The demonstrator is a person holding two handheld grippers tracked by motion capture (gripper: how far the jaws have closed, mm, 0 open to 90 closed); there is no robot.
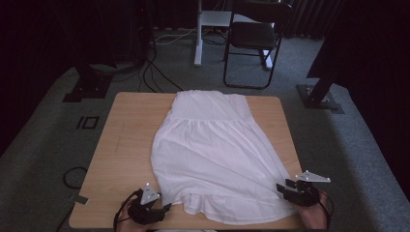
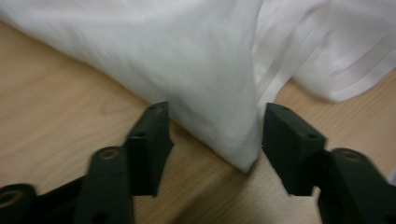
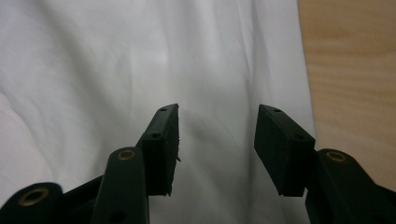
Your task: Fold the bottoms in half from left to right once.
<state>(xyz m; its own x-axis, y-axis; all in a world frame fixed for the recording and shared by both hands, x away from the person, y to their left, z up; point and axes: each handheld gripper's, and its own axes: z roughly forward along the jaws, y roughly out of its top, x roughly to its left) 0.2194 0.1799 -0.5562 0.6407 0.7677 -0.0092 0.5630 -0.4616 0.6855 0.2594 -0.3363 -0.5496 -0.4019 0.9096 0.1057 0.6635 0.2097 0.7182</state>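
- A white dress (image 1: 215,154) lies spread flat down the middle of the wooden table (image 1: 130,135), its bodice toward 12 o'clock and its wide hem toward 6 o'clock, nearest the person
- The hem is rumpled at about 7 o'clock, where a fold of cloth juts toward the table's near edge; the rest lies fairly smooth
- The left gripper (image 1: 164,208) sits at the hem's 7 o'clock corner; in the left gripper view the left gripper (image 2: 215,133) has its jaws about half apart, a pointed corner of cloth between them, the pads not pressing on it
- The right gripper (image 1: 284,187) rests at the hem's 4 o'clock corner; in the right gripper view the right gripper (image 3: 217,135) stands half open over flat white fabric, gripping nothing
- The step in hand looks like taking hold of the two hem corners, likely to fold the dress toward 12 o'clock
- The next move calls for each pair of jaws to close on its corner, the right one first dipping low enough to catch the cloth's edge
- Beyond the table, at 12 o'clock, a black chair (image 1: 254,38) stands on grey carpet (image 1: 43,159)
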